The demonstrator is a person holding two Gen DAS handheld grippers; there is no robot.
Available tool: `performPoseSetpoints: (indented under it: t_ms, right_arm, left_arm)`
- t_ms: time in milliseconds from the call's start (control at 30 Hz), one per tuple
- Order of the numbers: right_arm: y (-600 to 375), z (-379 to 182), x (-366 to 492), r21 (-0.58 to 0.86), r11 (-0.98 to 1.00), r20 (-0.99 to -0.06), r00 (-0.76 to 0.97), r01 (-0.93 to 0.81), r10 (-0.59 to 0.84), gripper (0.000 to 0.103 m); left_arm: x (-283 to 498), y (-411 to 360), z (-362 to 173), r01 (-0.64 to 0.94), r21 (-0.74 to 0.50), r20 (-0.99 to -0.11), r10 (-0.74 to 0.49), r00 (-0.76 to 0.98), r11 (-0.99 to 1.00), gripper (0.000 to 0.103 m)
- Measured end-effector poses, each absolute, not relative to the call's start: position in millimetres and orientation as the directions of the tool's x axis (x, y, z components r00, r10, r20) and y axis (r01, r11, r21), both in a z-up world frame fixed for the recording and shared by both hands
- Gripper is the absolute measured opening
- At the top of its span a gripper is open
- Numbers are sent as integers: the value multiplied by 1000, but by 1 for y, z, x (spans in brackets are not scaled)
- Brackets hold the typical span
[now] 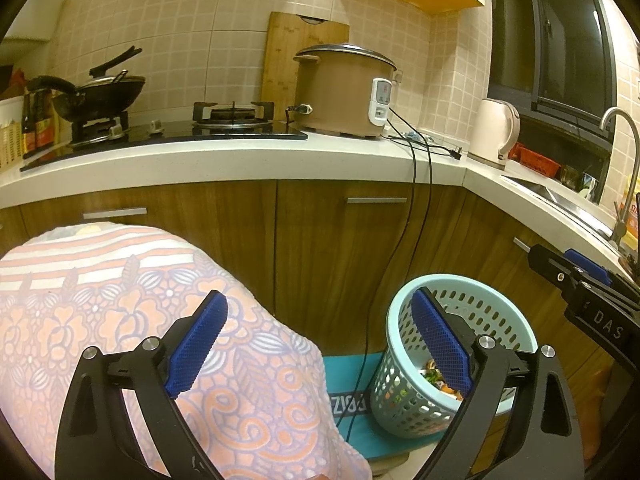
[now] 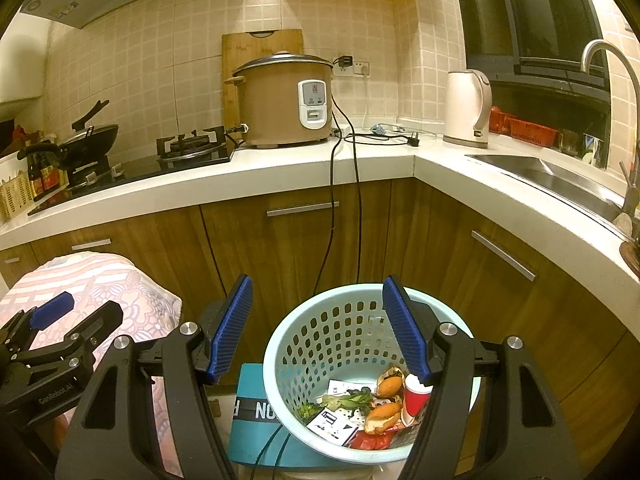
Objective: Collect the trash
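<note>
Kitchen corner, counter (image 2: 280,168) edge above wooden cabinets. Trash basket (image 2: 304,344) on floor below, holding peels, scraps, paper. Right hand-held gripper (image 2: 316,328) above basket rim, jaws apart, empty. Left hand-held gripper (image 1: 320,344) jaws apart, empty, between patterned cloth (image 1: 100,300) and basket.

Left gripper (image 1: 320,316): black angular frame, two fingers with blue ribbed pads (image 1: 198,346), round silver screws at pivots, triangular cut-outs in arms. White lettering "CanRobot.AI" on its side, seen from right camera.
Right gripper (image 2: 317,312): same black frame, blue ribbed pads (image 2: 230,330), silver screws; white "DAS" marking, seen from left camera.
</note>
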State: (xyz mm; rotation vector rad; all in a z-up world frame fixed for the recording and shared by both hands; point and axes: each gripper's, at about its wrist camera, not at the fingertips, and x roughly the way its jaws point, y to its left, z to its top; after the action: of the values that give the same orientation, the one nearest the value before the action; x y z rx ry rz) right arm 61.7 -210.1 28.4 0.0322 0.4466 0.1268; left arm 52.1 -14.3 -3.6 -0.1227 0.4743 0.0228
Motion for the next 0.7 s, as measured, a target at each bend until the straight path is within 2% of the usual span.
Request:
performPoseSetpoints:
  t_ms: [267,400,700]
  right_arm:
    - [-210,29,60,59,991,-429,894,-116,130,64]
    - [-210,33,58,58,991,-418,899,-117,131,64]
    - [-204,50,45,56,989,-379,914,-135,146,66]
  left_arm:
    - [53,-14,-1,-36,-138,-459,-32,888,990,91]
    - [48,-23,9,-33,-91,-436,-10,900,995,91]
    - [24,-25,35,-64,-69,-409,31,912,996,91]
